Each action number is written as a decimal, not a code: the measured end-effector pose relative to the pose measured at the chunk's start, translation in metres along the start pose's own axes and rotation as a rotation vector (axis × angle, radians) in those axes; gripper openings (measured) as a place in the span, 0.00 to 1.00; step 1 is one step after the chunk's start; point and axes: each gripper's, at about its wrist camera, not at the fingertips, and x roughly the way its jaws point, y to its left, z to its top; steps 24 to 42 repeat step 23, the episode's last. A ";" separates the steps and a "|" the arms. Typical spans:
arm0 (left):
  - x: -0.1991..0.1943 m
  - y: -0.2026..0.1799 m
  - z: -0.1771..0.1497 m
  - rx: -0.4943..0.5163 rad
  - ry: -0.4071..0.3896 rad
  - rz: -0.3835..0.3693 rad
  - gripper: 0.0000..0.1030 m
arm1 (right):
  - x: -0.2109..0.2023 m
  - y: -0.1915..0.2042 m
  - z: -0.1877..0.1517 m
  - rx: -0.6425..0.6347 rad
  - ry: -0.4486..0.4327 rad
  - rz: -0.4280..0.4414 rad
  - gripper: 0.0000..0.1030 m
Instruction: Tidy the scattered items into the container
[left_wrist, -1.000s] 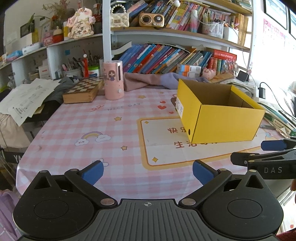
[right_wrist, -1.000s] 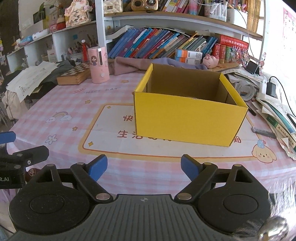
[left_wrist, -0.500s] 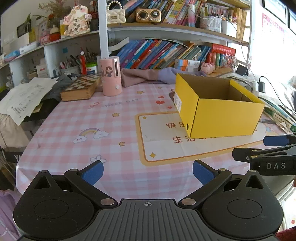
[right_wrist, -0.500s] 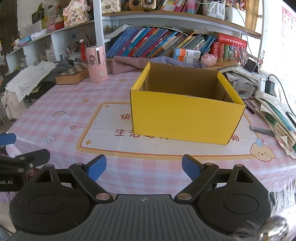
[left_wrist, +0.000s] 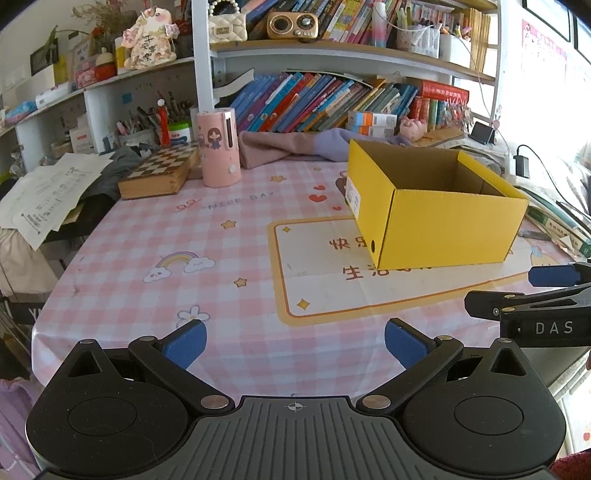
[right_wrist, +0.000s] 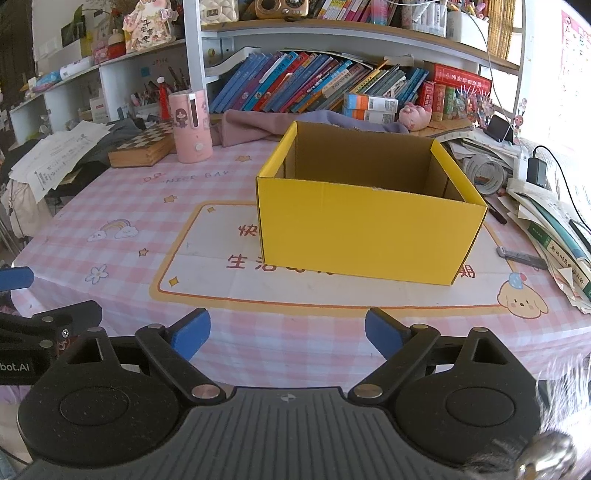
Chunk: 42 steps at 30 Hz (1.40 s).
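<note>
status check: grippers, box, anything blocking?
Left hand-held gripper open, empty. Right hand-held gripper opening, nothing between pads. Yellow box upright on table, open top, inside looks empty. Path to box clear.

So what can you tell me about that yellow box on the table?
The yellow box looks like corrugated cardboard, bright yellow outside and plain brown inside. It has no lid and stands upright with its open top up, on the pink checked tablecloth, partly over the printed panel. A white label and a small round hole sit on one end. Its floor is hidden. Nothing else touches it.

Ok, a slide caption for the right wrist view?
Open right hand-held gripper faces the yellow box on the pink tablecloth.
</note>
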 end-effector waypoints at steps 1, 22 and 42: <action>0.000 0.000 0.000 -0.002 0.000 0.000 1.00 | 0.000 0.000 0.000 0.000 0.001 0.000 0.88; -0.001 0.004 -0.001 -0.037 0.000 0.008 1.00 | -0.001 -0.001 0.000 -0.001 0.001 0.000 0.90; 0.000 0.003 -0.001 -0.036 -0.001 0.007 1.00 | -0.001 -0.001 0.000 -0.002 0.000 -0.001 0.90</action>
